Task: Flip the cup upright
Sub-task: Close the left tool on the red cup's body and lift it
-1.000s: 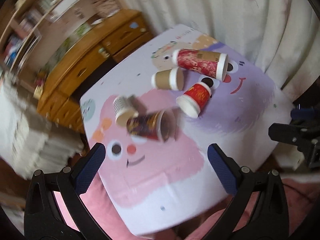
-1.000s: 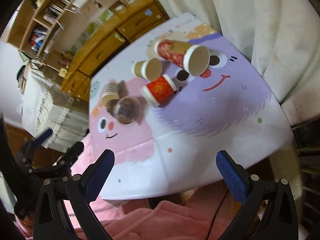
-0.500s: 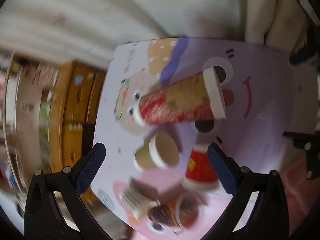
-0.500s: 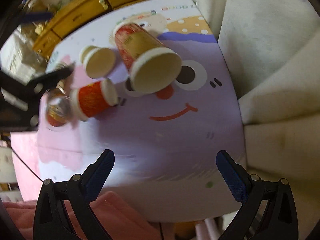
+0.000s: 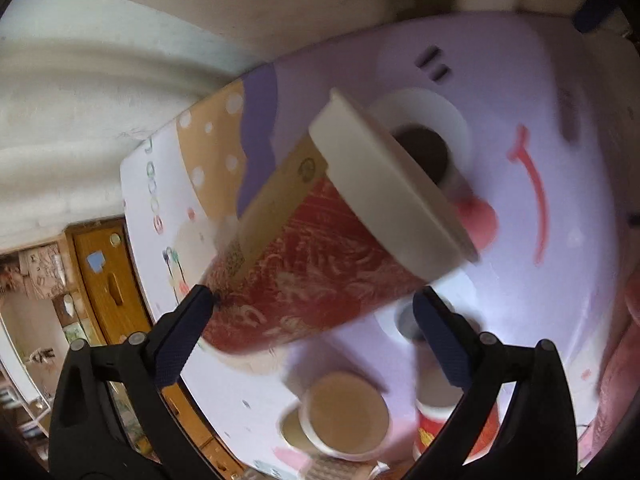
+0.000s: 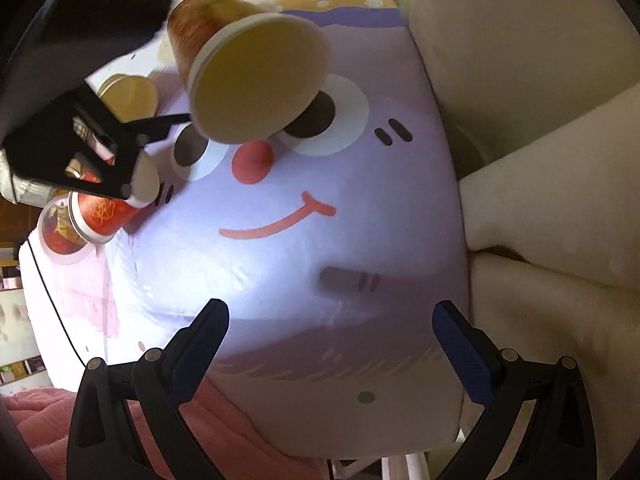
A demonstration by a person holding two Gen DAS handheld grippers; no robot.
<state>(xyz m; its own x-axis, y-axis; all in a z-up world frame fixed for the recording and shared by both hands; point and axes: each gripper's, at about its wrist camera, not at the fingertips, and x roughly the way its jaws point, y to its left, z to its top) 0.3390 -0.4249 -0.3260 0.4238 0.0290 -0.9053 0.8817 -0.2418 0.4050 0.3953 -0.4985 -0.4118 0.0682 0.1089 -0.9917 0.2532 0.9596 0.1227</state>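
Observation:
A tall red-and-tan paper cup [image 5: 320, 248] with a white rim lies on its side on the cartoon-face table top [image 5: 560, 160]. Its base sits between the fingers of my left gripper [image 5: 312, 316], which is open around it; contact is unclear. In the right wrist view the same cup [image 6: 248, 68] shows at top left, its mouth facing the camera, with the left gripper's finger [image 6: 160, 124] beside it. My right gripper [image 6: 328, 332] is open and empty over the near purple part of the table [image 6: 360, 220].
Three smaller cups lie on their sides nearby: a tan one [image 5: 344, 416] [image 6: 128, 92], a red one [image 5: 440, 428] [image 6: 108, 212] and a dark patterned one [image 6: 60, 236]. Cream cushions [image 6: 540, 120] border the table's far side. A wooden cabinet [image 5: 104, 280] stands at the left.
My left gripper has closed in on the tall cup, whose base now lies between its fingers. My right gripper has moved closer to the table's purple area. Both stay open.

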